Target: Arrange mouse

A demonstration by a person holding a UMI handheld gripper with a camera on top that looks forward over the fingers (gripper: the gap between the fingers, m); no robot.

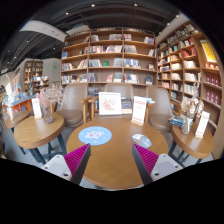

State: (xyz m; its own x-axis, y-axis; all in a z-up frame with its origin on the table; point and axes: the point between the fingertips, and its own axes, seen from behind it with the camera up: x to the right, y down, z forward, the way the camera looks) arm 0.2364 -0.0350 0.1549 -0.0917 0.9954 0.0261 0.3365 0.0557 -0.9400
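A round wooden table (110, 160) lies ahead of my gripper (111, 160). A round light-blue mouse pad (95, 135) with a pattern lies on it, beyond my left finger. A small silver-grey mouse (141, 140) lies on the table beyond my right finger, to the right of the pad. My two fingers, with magenta pads (76, 158), stand wide apart above the near part of the table with nothing between them.
A white sign card (139, 110) stands at the table's far right. A second round table (36, 132) with a card and objects is to the left, another table (195, 143) to the right. Chairs (108, 105) and bookshelves (110, 62) fill the back.
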